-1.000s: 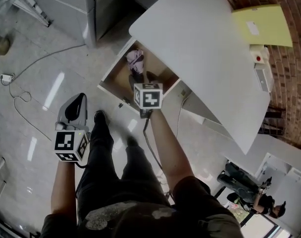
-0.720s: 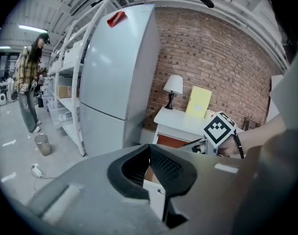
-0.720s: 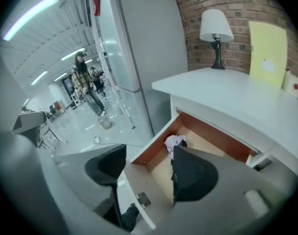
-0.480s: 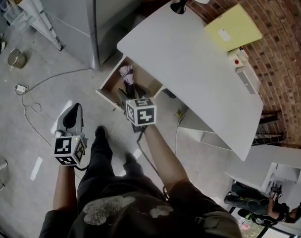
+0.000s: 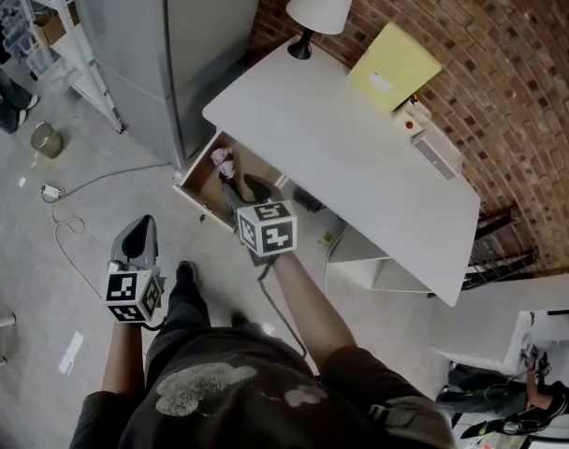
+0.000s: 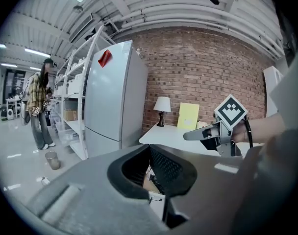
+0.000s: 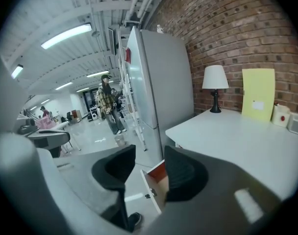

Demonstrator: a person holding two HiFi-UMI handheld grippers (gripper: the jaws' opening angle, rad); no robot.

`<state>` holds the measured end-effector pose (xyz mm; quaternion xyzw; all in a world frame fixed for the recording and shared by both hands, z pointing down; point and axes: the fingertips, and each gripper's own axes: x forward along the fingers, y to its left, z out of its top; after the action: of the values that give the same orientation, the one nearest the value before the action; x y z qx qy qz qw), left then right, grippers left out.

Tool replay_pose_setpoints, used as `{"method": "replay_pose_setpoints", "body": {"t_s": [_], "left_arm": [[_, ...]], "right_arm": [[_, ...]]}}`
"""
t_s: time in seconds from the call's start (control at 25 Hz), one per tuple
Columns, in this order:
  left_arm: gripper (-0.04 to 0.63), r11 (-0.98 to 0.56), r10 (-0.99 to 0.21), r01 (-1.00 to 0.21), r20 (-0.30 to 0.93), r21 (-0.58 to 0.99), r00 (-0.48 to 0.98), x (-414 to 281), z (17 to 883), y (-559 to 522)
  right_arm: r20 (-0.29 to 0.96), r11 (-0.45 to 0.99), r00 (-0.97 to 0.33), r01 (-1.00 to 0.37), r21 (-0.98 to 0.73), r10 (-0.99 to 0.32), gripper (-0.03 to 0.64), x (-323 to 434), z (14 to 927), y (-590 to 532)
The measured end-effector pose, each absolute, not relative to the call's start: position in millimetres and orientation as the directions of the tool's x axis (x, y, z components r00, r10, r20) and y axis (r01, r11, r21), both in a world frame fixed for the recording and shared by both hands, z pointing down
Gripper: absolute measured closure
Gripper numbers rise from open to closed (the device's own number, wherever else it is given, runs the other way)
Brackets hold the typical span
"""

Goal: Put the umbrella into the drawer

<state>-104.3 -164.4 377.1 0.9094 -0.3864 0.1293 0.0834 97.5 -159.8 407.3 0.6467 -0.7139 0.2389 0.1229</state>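
While its two dark padded jaws stand partly apart with nothing between them, the right gripper [image 7: 150,156] holds nothing; those jaws have just been closing. Through the gap, its own view shows a corner of the open drawer [image 5: 195,165] well below. From the head view, this gripper hangs over the drawer, held out on the person's bare right arm.

The left gripper [image 6: 149,148] has its jaws meeting at the tips, and it is empty too. It sits at the left of the head view, over grey floor [image 5: 41,288] beside the person's dark trouser leg, well apart from the drawer.

The drawer, brown inside, is pulled out from under the left end of a white table [image 5: 359,157]. The umbrella [image 5: 225,161] lies folded inside it; its pink and white end shows toward the back, and the rest is partly hidden under the right gripper.

On the table stand a white lamp [image 5: 320,3] and a yellow board [image 5: 392,64], both against a brick wall [image 5: 509,82]. A tall grey fridge [image 5: 125,45] stands left of the table. A thin cable [image 5: 69,223] trails across the floor.
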Motion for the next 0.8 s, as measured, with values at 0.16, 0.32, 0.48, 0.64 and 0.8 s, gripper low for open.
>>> {"method": "replay_pose_setpoints", "body": {"t_s": [0.16, 0.32, 0.48, 0.64, 0.8], "left_arm": [[0.584, -0.684, -0.692, -0.728, 0.276, 0.046, 0.667, -97, 358, -136], [0.584, -0.666, -0.712, -0.744, 0.257, 0.047, 0.653, -93, 343, -109], [0.584, -0.645, -0.743, -0.764, 0.212, 0.029, 0.635, -88, 331, -86], [0.584, -0.630, -0.754, -0.776, 0.214, 0.032, 0.621, -83, 327, -57], [0.584, -0.615, -0.765, -0.787, 0.212, 0.035, 0.608, -83, 320, -34]], "right_arm": [[0.448, 0.047, -0.119, -0.984, -0.169, -0.886, 0.519, 111, 383, -134], [0.437, 0.062, -0.139, -0.981, -0.186, -0.889, 0.611, 114, 371, -105], [0.449, 0.105, -0.155, -0.985, -0.134, -0.880, 0.612, 114, 372, -74], [0.456, 0.143, -0.178, -0.984, -0.109, -0.872, 0.612, 115, 373, -46], [0.451, 0.158, -0.192, -0.981, -0.113, -0.872, 0.612, 119, 370, -26]]}}
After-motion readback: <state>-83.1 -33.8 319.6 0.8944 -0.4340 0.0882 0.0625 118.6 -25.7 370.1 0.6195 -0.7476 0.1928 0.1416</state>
